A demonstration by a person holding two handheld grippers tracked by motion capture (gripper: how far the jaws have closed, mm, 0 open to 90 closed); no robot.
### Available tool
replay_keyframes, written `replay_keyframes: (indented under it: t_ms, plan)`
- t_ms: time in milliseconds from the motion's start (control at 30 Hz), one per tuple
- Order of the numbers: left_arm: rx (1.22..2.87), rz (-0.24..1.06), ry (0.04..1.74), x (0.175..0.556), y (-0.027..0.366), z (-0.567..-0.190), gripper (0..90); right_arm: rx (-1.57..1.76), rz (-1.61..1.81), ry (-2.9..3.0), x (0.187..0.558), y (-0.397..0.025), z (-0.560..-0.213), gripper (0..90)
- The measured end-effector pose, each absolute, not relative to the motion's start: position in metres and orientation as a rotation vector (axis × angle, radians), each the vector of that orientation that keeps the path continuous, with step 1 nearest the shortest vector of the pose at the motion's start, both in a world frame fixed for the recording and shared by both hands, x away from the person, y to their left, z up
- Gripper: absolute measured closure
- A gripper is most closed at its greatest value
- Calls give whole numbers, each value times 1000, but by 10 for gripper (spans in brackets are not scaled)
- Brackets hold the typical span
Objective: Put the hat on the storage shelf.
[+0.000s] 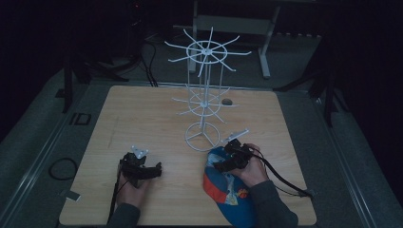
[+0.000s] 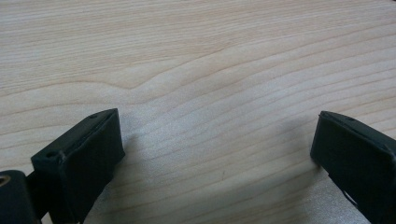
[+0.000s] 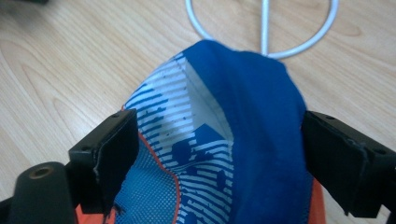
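- The room is dark all round; a pale wooden tabletop [image 1: 142, 118] sits lit in the middle, with grey flooring beyond its edges and dim stands and cables at the back.
- The right claw [image 3: 219, 154] has its jaws spread wide, one on each side of a fabric cap [image 3: 243, 116] — blue cloth with white stripes and an orange edge. The cloth bunches up between the jaws; whether either jaw presses on it I cannot tell.
- In the high view the right claw [image 1: 231, 159] rests on top of the cap [image 1: 223, 190], which lies at the near right of the tabletop, its blue and orange panels showing below the right hand [image 1: 249, 168]. A black cable trails from the claw off toward the right edge.
- Just beyond the cap stands a white wire display rack [image 1: 204, 90] (a ring base, a central post, two tiers of spokes radiating outward). Its base ring [image 3: 261, 28] lies close behind the cap's raised fold in the right gripper view.
- The left claw [image 2: 217, 158] is also spread wide, with nothing but bare wood grain between its jaws, which sit low over the surface.
- From above, the left claw [image 1: 140, 168] is at the near left, held by the left hand [image 1: 130, 185] — well apart from the cap and the rack.
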State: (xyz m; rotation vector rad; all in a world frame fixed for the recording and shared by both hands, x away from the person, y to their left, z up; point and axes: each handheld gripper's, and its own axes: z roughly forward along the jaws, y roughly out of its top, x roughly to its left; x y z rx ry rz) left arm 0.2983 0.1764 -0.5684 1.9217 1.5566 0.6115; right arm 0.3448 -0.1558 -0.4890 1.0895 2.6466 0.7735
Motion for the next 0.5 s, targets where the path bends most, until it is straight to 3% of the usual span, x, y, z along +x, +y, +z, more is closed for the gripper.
replay_keyframes:
  t_ms: [333, 400, 500]
  plan:
    - [1923, 611, 1556, 298, 176, -568, 28, 1069, 618, 2669, 343, -148, -501, 117]
    - [1923, 611, 1556, 298, 176, -568, 28, 1036, 576, 2659, 343, -146, -504, 178]
    - [1923, 611, 1555, 298, 176, -568, 28, 1025, 517, 2654, 341, -144, -508, 415]
